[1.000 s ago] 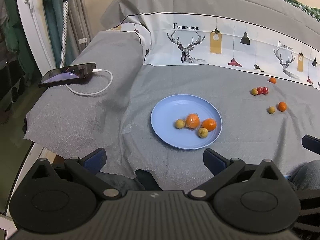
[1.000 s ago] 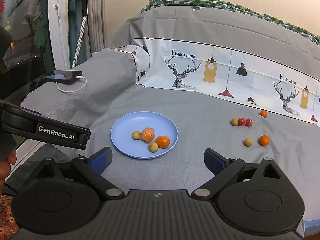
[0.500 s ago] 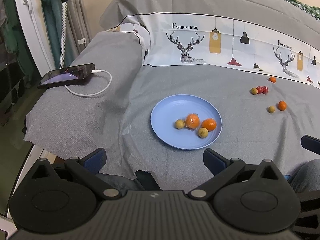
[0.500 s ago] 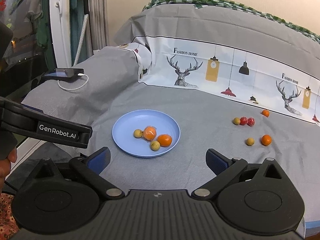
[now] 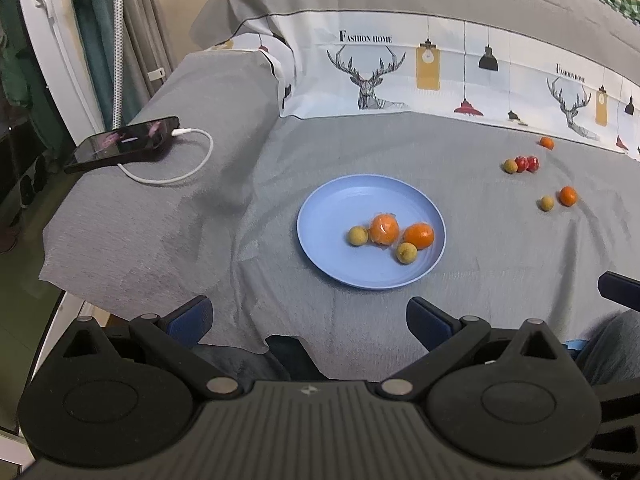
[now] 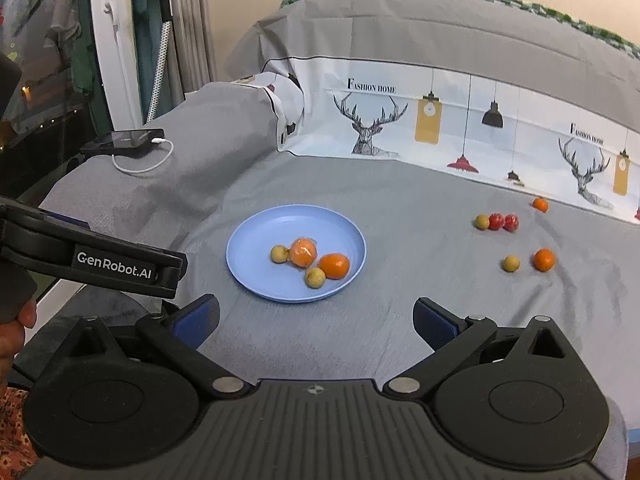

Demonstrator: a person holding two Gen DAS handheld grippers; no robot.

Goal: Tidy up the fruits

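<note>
A blue plate (image 5: 340, 200) (image 6: 260, 228) lies on the grey bedsheet and holds two oranges (image 5: 419, 235) (image 6: 334, 265) and two small yellow-brown fruits (image 5: 357, 236) (image 6: 279, 253). Loose fruit lies to the right on the sheet: a yellow-brown fruit (image 5: 510, 166) beside two red ones (image 5: 526, 163) (image 6: 503, 221), a small orange (image 5: 546, 143) (image 6: 540, 205) behind them, and a yellow-brown fruit (image 6: 511, 263) next to an orange (image 5: 568, 195) (image 6: 544, 259). My left gripper (image 5: 308, 316) and my right gripper (image 6: 316, 318) hover open and empty near the bed's front edge, short of the plate.
A black phone (image 5: 124, 142) (image 6: 128, 140) on a white charging cable (image 5: 176, 176) rests at the bed's left side. A deer-print pillow strip (image 5: 400, 72) runs along the back. The left gripper's body (image 6: 100, 264) and a hand (image 6: 16, 320) show at left in the right wrist view.
The right gripper has edged slightly forward toward the plate. The left view is nearly unchanged, and no fruit has moved.
</note>
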